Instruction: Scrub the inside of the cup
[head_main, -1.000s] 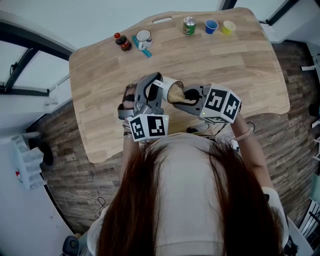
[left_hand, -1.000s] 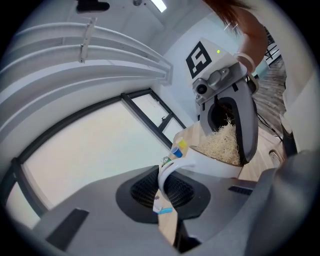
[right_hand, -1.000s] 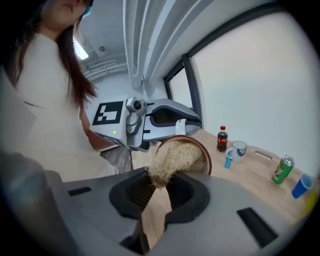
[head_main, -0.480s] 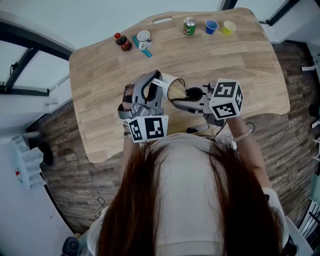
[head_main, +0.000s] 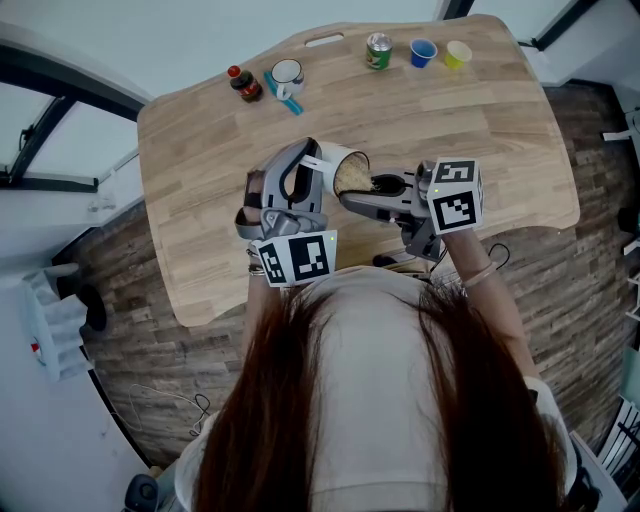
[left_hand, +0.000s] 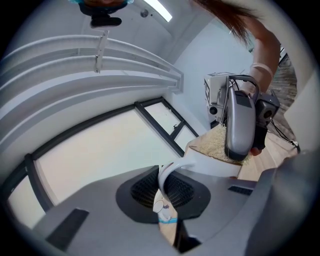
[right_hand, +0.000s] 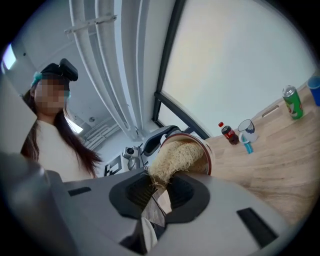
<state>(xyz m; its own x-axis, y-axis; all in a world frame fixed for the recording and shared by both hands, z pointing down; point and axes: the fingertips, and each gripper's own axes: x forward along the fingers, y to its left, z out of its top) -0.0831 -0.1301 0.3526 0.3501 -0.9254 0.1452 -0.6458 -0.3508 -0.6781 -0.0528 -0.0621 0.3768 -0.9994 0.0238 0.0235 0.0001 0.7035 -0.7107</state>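
left gripper (head_main: 303, 180) clamped on the handle (left_hand: 169, 172) of the white cup (head_main: 340, 158), a grip only its own view shows, cup sideways over the table (head_main: 200, 200), right gripper (head_main: 378, 188) pinching a fibrous scrubber (right_hand: 172, 157) pushed into the cup's mouth, can (head_main: 378, 50) and bottle (head_main: 244, 84) labels too small to read

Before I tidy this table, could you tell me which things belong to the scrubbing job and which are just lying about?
In use: white cup, scrubber, left tool, right tool.
Lying about: bottle, mug, green can, blue cup, yellow cup.
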